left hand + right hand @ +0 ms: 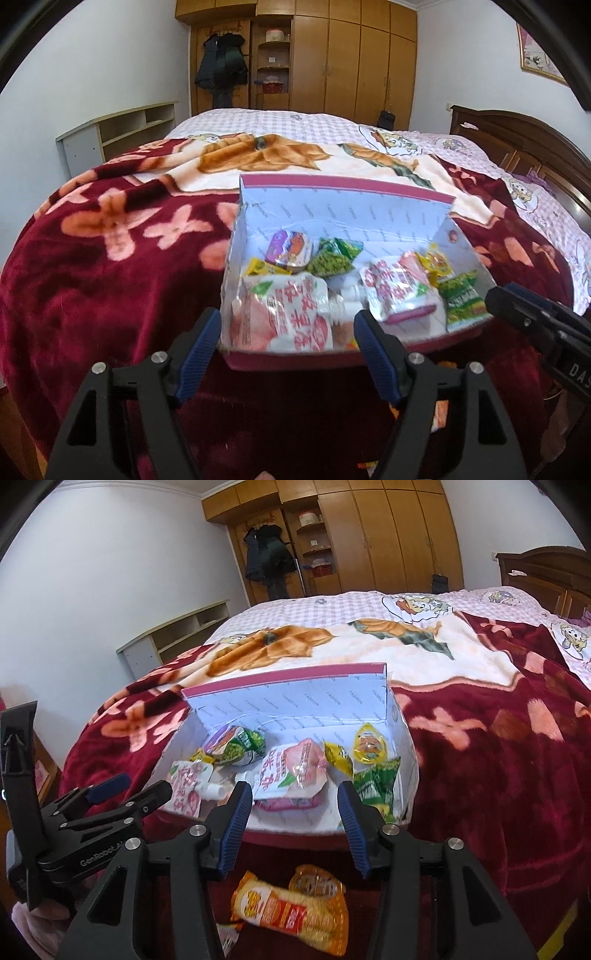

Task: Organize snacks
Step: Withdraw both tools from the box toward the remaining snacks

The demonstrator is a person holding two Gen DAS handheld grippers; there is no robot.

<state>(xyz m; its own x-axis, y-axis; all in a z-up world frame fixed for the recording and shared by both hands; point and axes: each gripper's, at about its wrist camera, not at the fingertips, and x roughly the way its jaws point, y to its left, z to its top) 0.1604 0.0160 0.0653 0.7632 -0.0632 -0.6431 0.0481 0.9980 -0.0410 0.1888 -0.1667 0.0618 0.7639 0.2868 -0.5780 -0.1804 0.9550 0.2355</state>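
A dark-red floral plush blanket (96,266) covers the bed before a tall wooden wardrobe (354,55). The white-lined cardboard snack box (295,698) sits near its edge; both the left gripper (286,336) and right gripper (293,806) gape, holding nothing.

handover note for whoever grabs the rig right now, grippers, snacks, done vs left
Left gripper: open, empty, at the near rim of the box.
Right gripper: open, empty, at the same rim.
Done: the box on the red blanket holds pink pouches, green packets and a yellow sachet.
Left: the orange packets on the blanket in front of the box.
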